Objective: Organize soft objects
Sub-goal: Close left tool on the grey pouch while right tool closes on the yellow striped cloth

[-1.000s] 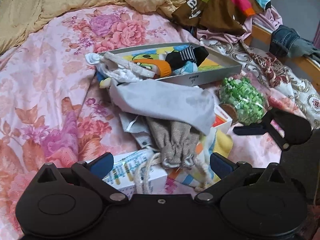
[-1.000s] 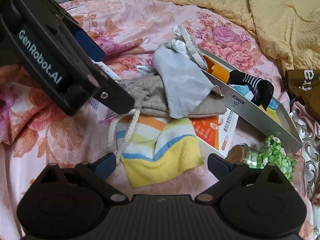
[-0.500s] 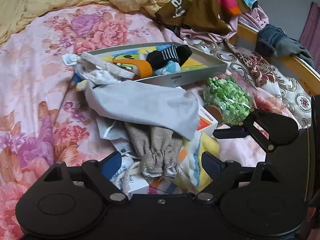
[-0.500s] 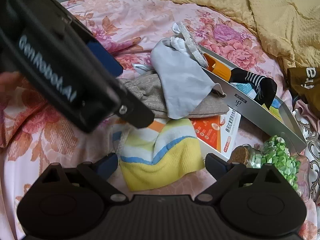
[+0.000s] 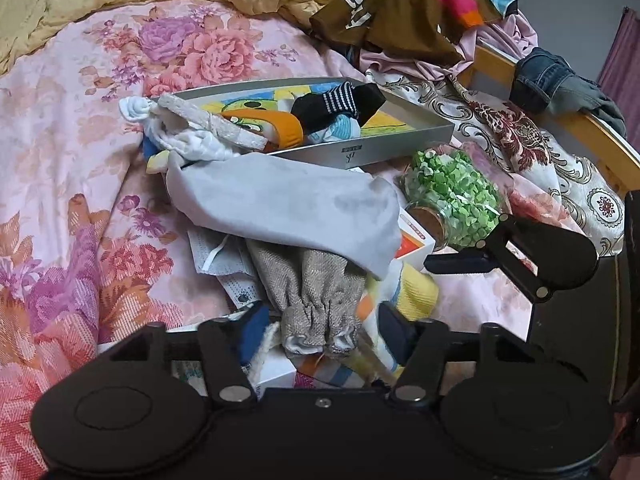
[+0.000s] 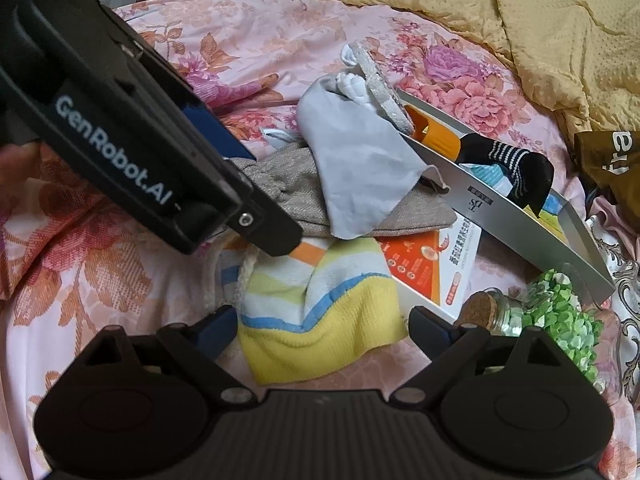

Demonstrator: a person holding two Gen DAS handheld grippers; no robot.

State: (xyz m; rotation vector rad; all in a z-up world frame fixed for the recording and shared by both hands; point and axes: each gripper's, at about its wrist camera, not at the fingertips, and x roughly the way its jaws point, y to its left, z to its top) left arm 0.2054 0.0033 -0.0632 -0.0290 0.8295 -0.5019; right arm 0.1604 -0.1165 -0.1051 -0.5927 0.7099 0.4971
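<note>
A beige burlap drawstring pouch (image 5: 310, 292) lies on the bed under a grey cloth bag (image 5: 288, 208). My left gripper (image 5: 322, 330) is open, its fingers on either side of the pouch's gathered mouth. The pouch also shows in the right wrist view (image 6: 304, 188), with the left gripper's body over its end. A striped yellow towel (image 6: 320, 308) lies in front of my open right gripper (image 6: 322, 326), between its fingers. A silver tray (image 5: 400, 146) holds a black striped sock (image 5: 340, 100) and an orange item (image 5: 276, 128).
A corked jar of green beads (image 5: 452, 200) lies right of the pile. An orange-and-white box (image 6: 424, 264) sits under the cloths. A face mask (image 5: 218, 250) lies at the left. Clothes (image 5: 400, 8) and a yellow blanket (image 6: 540, 20) are heaped at the back.
My left gripper has moved forward onto the pouch's mouth and its fingers have narrowed around it. My right gripper has crept slightly closer to the towel.
</note>
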